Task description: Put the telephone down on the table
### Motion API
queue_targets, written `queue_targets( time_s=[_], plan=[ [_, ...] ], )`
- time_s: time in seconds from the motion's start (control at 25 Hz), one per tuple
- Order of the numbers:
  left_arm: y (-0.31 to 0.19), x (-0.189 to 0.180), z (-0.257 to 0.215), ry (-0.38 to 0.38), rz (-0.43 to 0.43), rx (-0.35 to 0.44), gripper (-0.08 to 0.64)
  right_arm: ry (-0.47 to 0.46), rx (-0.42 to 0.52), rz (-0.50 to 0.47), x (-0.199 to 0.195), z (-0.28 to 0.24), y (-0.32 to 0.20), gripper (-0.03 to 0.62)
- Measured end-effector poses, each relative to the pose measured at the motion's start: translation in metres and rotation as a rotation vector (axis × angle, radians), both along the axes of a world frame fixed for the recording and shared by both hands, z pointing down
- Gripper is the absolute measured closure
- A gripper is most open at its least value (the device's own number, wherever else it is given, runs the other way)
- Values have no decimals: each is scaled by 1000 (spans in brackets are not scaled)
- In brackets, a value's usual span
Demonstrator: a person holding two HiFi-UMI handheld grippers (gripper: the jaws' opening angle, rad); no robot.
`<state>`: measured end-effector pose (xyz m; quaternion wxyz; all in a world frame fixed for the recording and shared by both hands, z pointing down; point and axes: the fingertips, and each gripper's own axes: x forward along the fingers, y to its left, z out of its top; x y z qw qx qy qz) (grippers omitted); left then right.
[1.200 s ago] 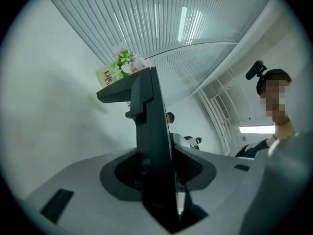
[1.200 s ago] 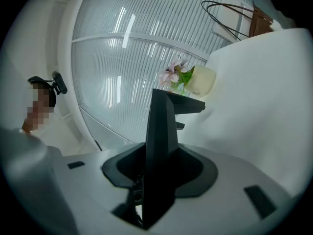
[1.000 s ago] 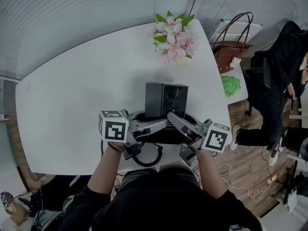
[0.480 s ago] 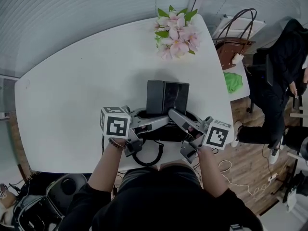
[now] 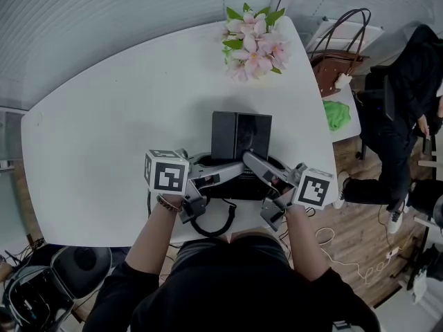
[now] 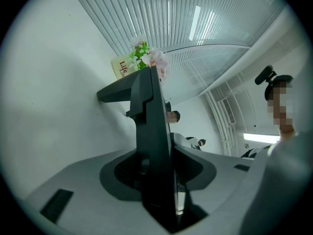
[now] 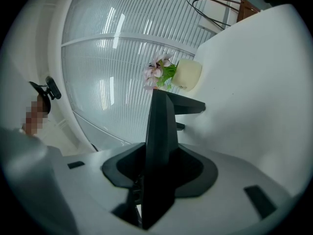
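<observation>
Spotted the black telephone (image 5: 240, 140) at the near edge of the white table (image 5: 104, 137), right in front of the person, with both grippers on it. Saw the left gripper (image 5: 234, 174) reaching in from the left and the right gripper (image 5: 252, 163) from the right, tips almost meeting low at the front of the phone. Checked each gripper's own view and got the same story twice: jaws drawn in narrow and pinched on a thin black edge of the phone, pads pressed to it on either side. Honestly couldn't tell resting on the tabletop from hanging just above it. Also noticed a black cable (image 5: 214, 223) looping off the table edge below the phone. Further back, found a bunch of pink flowers (image 5: 252, 43) by the far corner, well apart from the phone. Off to the right, made out a brown handbag (image 5: 332, 68) and a person in dark clothes (image 5: 401, 116).
</observation>
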<state>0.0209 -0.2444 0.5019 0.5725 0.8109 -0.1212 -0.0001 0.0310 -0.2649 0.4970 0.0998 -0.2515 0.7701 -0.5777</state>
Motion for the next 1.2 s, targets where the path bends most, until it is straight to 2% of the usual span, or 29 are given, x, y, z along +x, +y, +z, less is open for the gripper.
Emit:
queue_targets(
  time_s=[0.12, 0.44, 0.64, 1.2],
  plan=[
    [0, 1, 0, -10, -2, -3, 356, 11, -10, -3, 3, 2, -1, 419],
    [2, 2, 2, -44, -17, -9, 350, -65, -35, -32, -3, -2, 4, 420],
    [1, 0, 7, -93, -35, -6, 331, 19, -2, -23, 5, 6, 0, 416],
    [1, -2, 12, -142, -65, -5, 314, 44, 15, -25, 7, 9, 0, 410]
  ],
)
